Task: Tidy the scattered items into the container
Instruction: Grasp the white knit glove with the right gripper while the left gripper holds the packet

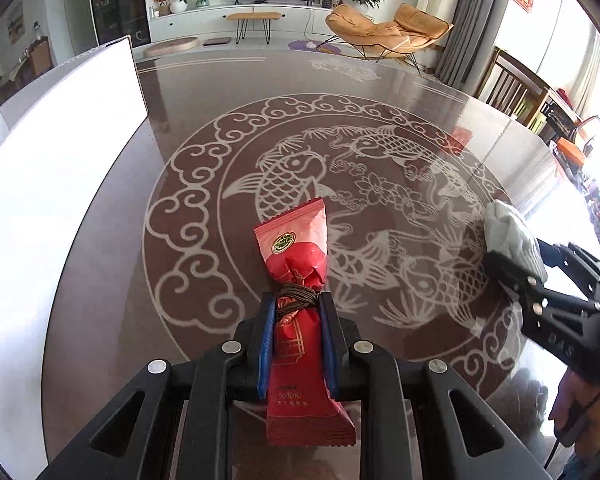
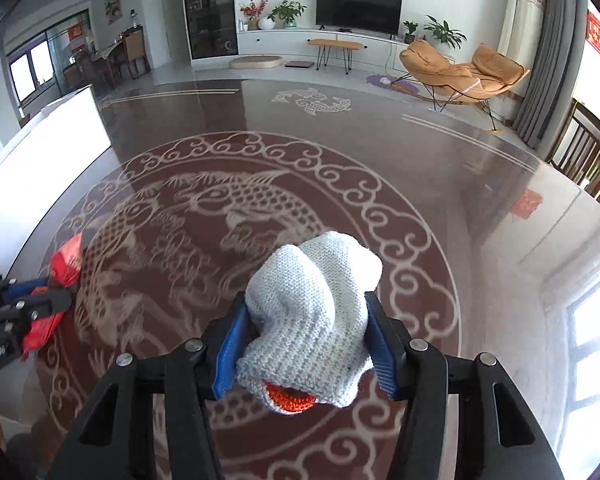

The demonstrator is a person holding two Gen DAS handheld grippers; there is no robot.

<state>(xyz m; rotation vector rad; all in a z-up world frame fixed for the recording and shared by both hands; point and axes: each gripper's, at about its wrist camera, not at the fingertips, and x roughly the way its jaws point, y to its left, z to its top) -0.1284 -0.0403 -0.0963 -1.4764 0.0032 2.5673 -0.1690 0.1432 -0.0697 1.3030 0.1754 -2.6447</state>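
Clamping a red snack packet in my left gripper, its small print too blurry to read; my right gripper squeezes a grey knitted glove above the table, white container left

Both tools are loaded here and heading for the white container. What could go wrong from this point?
1. The left tool pinches the red packet at its narrow tied waist, with long ends sticking out; it might pivot or slip.
2. The right tool grips soft grey knitwear, which bulges past the pads and may sag free.
3. The tools sit close together, so they could bump near the white container.
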